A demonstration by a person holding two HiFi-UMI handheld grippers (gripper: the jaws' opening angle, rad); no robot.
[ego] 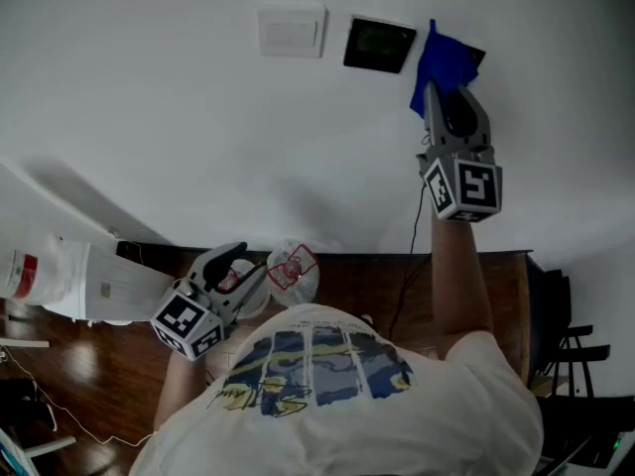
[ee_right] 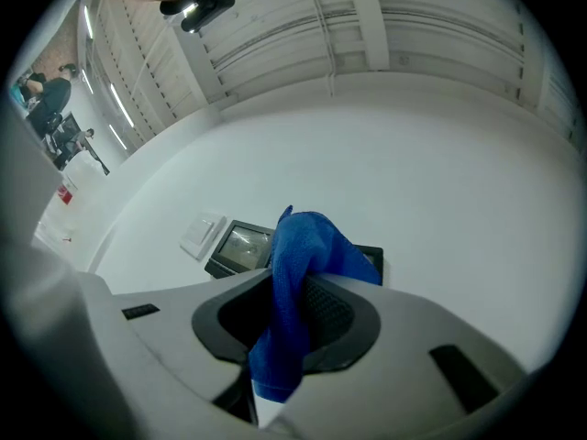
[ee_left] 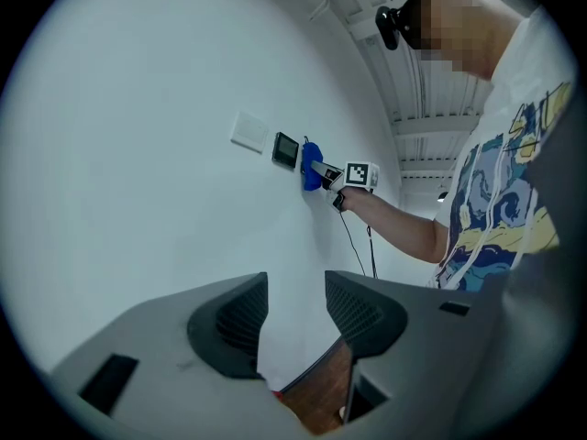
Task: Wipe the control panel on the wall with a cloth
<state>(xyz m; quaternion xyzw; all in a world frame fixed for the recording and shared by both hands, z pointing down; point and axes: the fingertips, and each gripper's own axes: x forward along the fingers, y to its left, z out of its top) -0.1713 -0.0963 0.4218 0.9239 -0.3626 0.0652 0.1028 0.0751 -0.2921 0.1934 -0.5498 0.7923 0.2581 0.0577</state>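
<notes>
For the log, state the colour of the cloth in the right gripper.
The cloth is solid blue, seen best in the right gripper view.

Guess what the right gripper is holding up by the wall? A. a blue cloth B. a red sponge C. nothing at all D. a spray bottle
A: the right gripper has its jaws shut on a blue cloth, which bunches out between them.
</notes>
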